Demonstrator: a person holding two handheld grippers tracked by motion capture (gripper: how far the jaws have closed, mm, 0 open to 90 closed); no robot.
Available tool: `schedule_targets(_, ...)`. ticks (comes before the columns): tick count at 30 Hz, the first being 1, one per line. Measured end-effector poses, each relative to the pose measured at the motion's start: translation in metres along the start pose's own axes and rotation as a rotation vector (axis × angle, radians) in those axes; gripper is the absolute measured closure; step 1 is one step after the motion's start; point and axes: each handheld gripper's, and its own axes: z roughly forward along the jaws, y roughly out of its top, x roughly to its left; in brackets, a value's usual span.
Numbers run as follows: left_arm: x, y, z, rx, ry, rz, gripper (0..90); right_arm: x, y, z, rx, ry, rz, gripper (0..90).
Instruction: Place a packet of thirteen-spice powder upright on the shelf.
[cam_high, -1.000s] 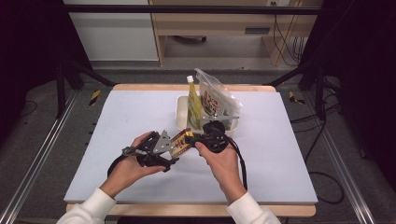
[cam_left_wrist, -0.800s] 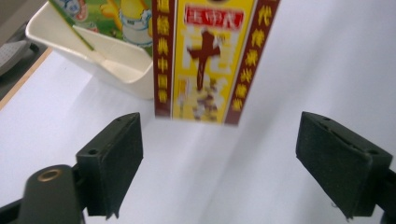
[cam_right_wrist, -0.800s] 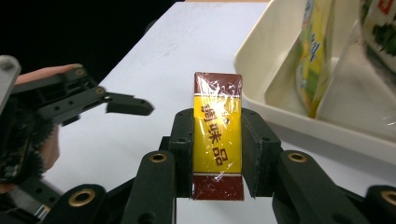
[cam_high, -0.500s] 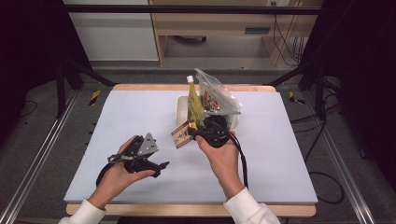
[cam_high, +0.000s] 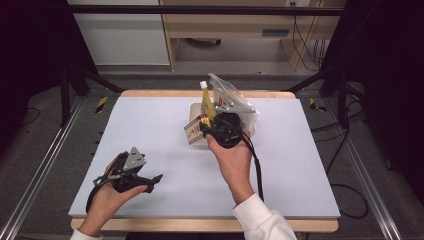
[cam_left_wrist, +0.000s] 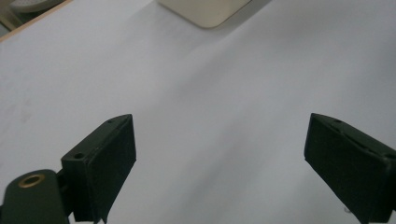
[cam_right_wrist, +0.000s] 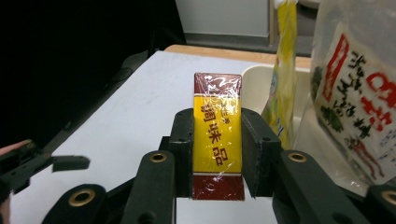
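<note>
The right gripper (cam_right_wrist: 217, 154), clamped on the slick seasoning box (cam_right_wrist: 217, 140) beside the tray (cam_high: 196, 111), risked dropping it, while the left gripper (cam_left_wrist: 219, 163) gaped wide, empty.

Seasoning packet (cam_right_wrist: 217, 135): a flat, rectangular pack wrapped in glossy film, which I hold clamped between the two jaws of my right tool (cam_right_wrist: 217, 154). The middle panel is yellow with dark red Chinese characters running lengthwise; both ends are dark red bands. In the right gripper view it stands on end, long axis pointing away from the tool, its printed face toward the camera, the jaws pressing on its two long edges. In the high view the seasoning packet (cam_high: 196, 129) hangs above the worktop (cam_high: 150, 130), at the near left edge of the cream tray (cam_high: 194, 107).
</note>
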Motion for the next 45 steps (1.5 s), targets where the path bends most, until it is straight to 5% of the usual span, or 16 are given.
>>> schedule_targets(7, 0.004, -0.026, -0.007, 0.004, 0.017, -0.052, 8.6, -0.001, 0.010, 0.002, -0.026, -0.045, 0.004, 68.6)
schedule_targets(20, 0.013, -0.042, -0.014, -0.033, 0.048, -0.144, 9.2, -0.002, 0.024, 0.018, -0.035, -0.129, 0.006, 68.6)
schedule_targets(36, 0.012, -0.042, -0.013, -0.027, 0.050, -0.138, 9.3, 0.007, 0.030, 0.060, 0.010, -0.217, -0.002, 68.5)
schedule_targets(45, 0.012, -0.041, -0.016, -0.037, 0.064, -0.133, 9.7, 0.006, 0.030, 0.070, 0.020, -0.237, 0.020, 68.4)
